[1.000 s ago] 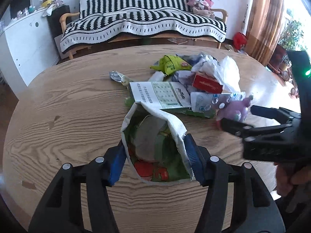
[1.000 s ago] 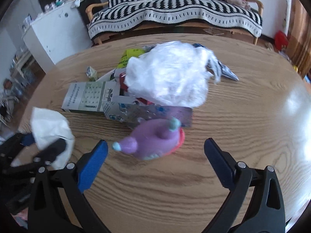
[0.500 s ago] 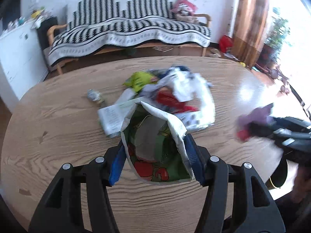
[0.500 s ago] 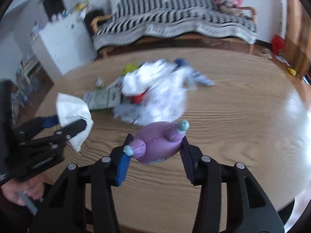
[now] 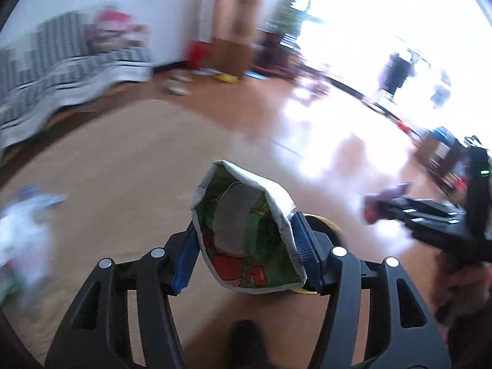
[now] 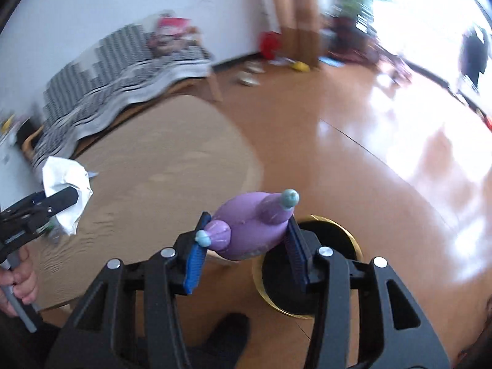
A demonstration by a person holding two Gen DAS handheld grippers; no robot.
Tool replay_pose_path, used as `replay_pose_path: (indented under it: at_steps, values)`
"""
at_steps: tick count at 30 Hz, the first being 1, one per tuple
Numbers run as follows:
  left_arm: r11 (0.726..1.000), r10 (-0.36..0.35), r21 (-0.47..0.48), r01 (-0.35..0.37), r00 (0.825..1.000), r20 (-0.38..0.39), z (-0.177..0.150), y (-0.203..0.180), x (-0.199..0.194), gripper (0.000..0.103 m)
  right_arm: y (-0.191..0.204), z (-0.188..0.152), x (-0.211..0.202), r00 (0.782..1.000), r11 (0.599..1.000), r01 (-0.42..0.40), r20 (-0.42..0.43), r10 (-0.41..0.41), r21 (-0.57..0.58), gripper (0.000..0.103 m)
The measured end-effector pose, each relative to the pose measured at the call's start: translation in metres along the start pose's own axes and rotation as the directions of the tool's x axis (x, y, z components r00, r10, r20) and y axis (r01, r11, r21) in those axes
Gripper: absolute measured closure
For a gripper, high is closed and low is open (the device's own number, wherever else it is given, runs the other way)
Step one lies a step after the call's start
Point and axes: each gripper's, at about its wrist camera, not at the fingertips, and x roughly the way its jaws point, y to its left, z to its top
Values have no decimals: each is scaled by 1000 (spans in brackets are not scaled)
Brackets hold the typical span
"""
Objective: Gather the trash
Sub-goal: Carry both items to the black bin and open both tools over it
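Note:
In the left wrist view, my left gripper (image 5: 244, 233) is shut on a crumpled white snack bag (image 5: 246, 255) with a green and red printed inside. My right gripper (image 6: 246, 236) is shut on a purple toy-like piece (image 6: 249, 230) with pale blue tips. Both hang past the table's edge, over the floor. A black bin with a gold rim (image 6: 350, 236) stands on the floor just under the right gripper; the bin's rim (image 5: 327, 224) also shows behind the left gripper's right finger. Each gripper appears in the other's view: the right gripper (image 5: 378, 209), the left gripper (image 6: 61, 200).
The round wooden table (image 6: 153, 169) lies to the left, with the blurred trash pile (image 5: 24, 236) on it. A striped sofa (image 6: 123, 70) stands behind it. The shiny wooden floor (image 6: 399, 153) spreads to the right. A hand (image 6: 18, 279) grips the left tool's handle.
The right gripper shut on the purple piece and lifted it off the table. Both grippers swung right, away from the trash pile, to above the bin on the floor. The left keeps its bag.

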Motion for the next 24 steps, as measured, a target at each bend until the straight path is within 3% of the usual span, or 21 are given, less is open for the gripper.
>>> replay_pose_path:
  at_steps: [4, 7, 11, 16, 18, 24]
  values:
    - [989, -118, 77, 130, 983, -139, -2, -65, 79, 46, -67, -18, 12, 998, 995, 45, -42, -41, 92, 56]
    - [983, -108, 118, 139, 965, -238, -9, -87, 140, 46, -94, -31, 27, 996, 990, 53, -75, -43, 128, 56]
    - [980, -89, 145, 136, 952, -294, -18, -91, 187, 45, -108, -41, 56, 993, 987, 46, -117, -28, 152, 56]
    - [976, -84, 163, 144, 941, -327, -28, -100, 216, 43, -108, -40, 89, 988, 984, 41, -152, -15, 173, 56]
    - [975, -76, 171, 140, 940, -334, -29, -103, 223, 38, -109, -37, 97, 988, 983, 43, -156, -15, 179, 56]
    - [976, -72, 171, 132, 946, -317, -28, -100, 224, 27, -113, -35, 111, 986, 981, 48, -165, -16, 190, 56]
